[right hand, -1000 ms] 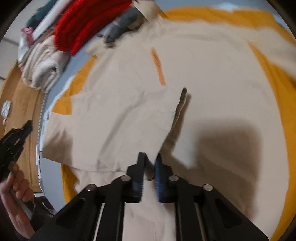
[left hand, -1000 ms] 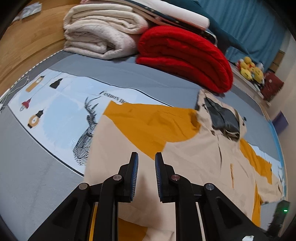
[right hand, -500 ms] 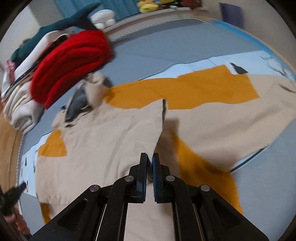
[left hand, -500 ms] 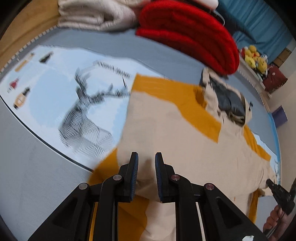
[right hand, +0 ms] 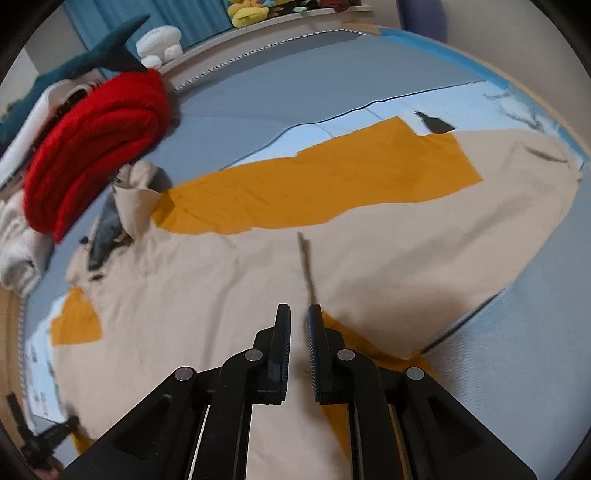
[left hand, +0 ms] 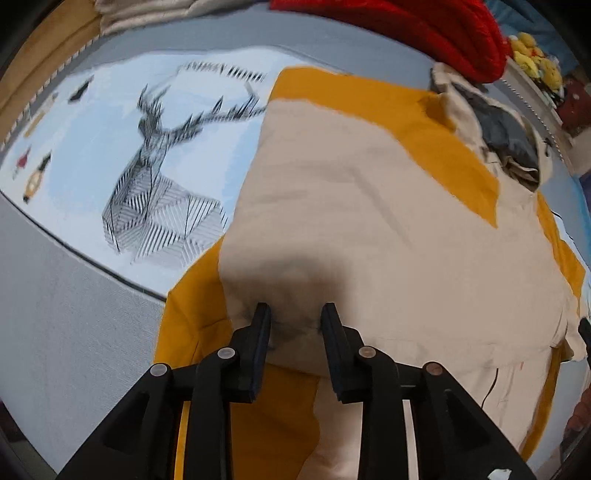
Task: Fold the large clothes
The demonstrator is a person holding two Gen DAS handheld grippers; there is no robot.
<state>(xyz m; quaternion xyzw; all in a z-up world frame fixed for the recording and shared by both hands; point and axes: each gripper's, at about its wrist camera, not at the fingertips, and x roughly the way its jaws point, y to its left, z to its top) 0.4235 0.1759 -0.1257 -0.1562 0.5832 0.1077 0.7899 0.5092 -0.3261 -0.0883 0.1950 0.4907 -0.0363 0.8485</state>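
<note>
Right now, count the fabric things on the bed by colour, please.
Beige and mustard jacket: 1
Red folded blanket: 1
Cream folded blankets: at least 1, cropped at the edge
Total: at least 3

A grey bed cover [right hand: 295, 81] fills most of both views, with a pale blue panel [left hand: 92, 155] printed with a striped deer head [left hand: 159, 192] and small figures. A zigzag-stitched trim [right hand: 258, 51] edges it. At the head lie a folded red blanket [right hand: 96, 147], cream blankets [left hand: 147, 14] and a white roll [right hand: 14, 254]. Wooden flooring [left hand: 48, 48] shows past the edge. Behind hang blue curtains [right hand: 199, 18]; before them sit a teal shark plush [right hand: 110, 55], a white plush [right hand: 159, 42] and yellow toys [right hand: 247, 11]. The light is soft and even.
</note>
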